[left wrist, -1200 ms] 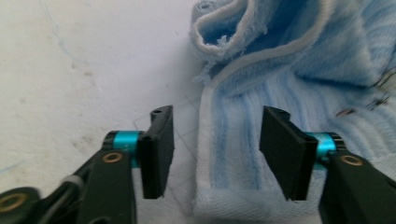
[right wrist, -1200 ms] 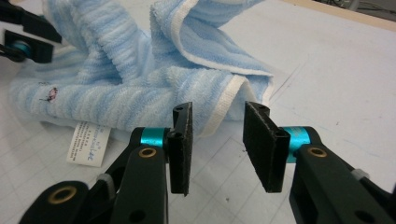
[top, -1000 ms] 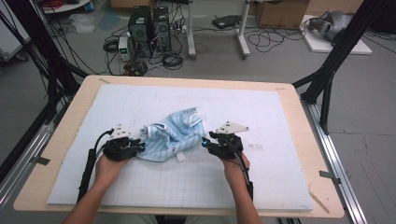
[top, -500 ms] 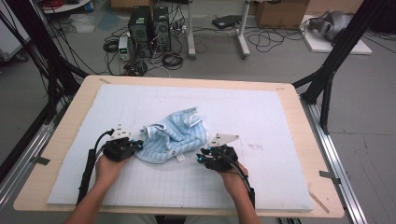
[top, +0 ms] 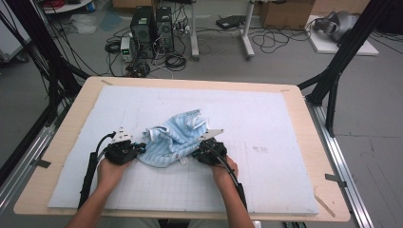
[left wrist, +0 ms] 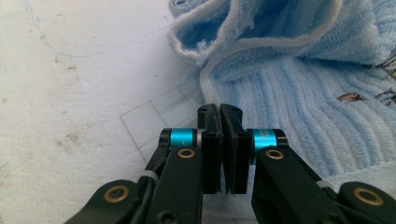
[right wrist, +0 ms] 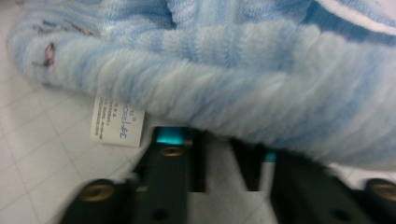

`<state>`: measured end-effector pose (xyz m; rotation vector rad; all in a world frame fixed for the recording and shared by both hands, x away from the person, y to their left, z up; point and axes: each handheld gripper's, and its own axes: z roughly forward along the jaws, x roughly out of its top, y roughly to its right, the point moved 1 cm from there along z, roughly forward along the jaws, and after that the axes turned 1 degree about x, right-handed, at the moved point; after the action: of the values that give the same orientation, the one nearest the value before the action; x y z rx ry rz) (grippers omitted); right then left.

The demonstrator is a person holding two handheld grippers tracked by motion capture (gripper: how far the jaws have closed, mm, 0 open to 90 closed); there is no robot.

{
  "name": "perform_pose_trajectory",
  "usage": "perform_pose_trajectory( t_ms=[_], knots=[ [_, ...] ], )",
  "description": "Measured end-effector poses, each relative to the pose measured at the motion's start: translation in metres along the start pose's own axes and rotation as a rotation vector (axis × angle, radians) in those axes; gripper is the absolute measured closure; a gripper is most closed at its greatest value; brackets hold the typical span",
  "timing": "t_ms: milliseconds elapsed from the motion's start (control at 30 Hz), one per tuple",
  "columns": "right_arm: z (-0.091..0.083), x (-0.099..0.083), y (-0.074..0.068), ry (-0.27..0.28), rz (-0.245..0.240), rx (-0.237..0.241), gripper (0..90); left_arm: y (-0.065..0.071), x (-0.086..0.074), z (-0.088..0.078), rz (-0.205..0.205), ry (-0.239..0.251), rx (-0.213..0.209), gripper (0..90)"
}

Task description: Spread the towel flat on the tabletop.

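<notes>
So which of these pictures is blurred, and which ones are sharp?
Right gripper view: blurred, the blue towel and its white label look smeared. Left gripper view: sharp, the towel's ribs and the white mat show clearly. High view: evenly lit but soft, small details of the grippers are hard to read.

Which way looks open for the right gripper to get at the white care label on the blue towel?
Probably yes: the label lies flat on the mat, just left of the right gripper, with nothing between them, though the towel overhangs the jaw tips.
</notes>
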<state>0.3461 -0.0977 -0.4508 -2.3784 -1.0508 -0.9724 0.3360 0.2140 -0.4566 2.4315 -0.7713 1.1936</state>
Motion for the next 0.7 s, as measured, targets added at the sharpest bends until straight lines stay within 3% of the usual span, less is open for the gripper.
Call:
perform_pose_trajectory(
  t_ms=[100, 300, 467, 567, 700],
  knots=[
    [-0.004, -0.001, 0.002, -0.001, -0.004, 0.012, 88.3, 0.000, -0.001, -0.002, -0.001, 0.002, -0.007, 86.3],
    [-0.015, -0.005, 0.002, 0.029, 0.011, 0.030, 88.5, 0.000, -0.003, -0.005, -0.013, 0.012, -0.013, 86.3],
    [-0.017, -0.006, -0.001, 0.029, -0.007, 0.016, 88.7, 0.000, -0.003, -0.009, -0.014, 0.018, -0.019, 86.4],
    [-0.028, -0.012, 0.001, 0.044, 0.002, 0.012, 88.7, 0.001, -0.003, -0.014, -0.023, 0.037, -0.039, 86.3],
    [-0.049, -0.026, 0.006, 0.072, 0.027, 0.003, 88.8, 0.006, -0.003, -0.022, -0.004, 0.050, -0.068, 86.4]
  ],
)
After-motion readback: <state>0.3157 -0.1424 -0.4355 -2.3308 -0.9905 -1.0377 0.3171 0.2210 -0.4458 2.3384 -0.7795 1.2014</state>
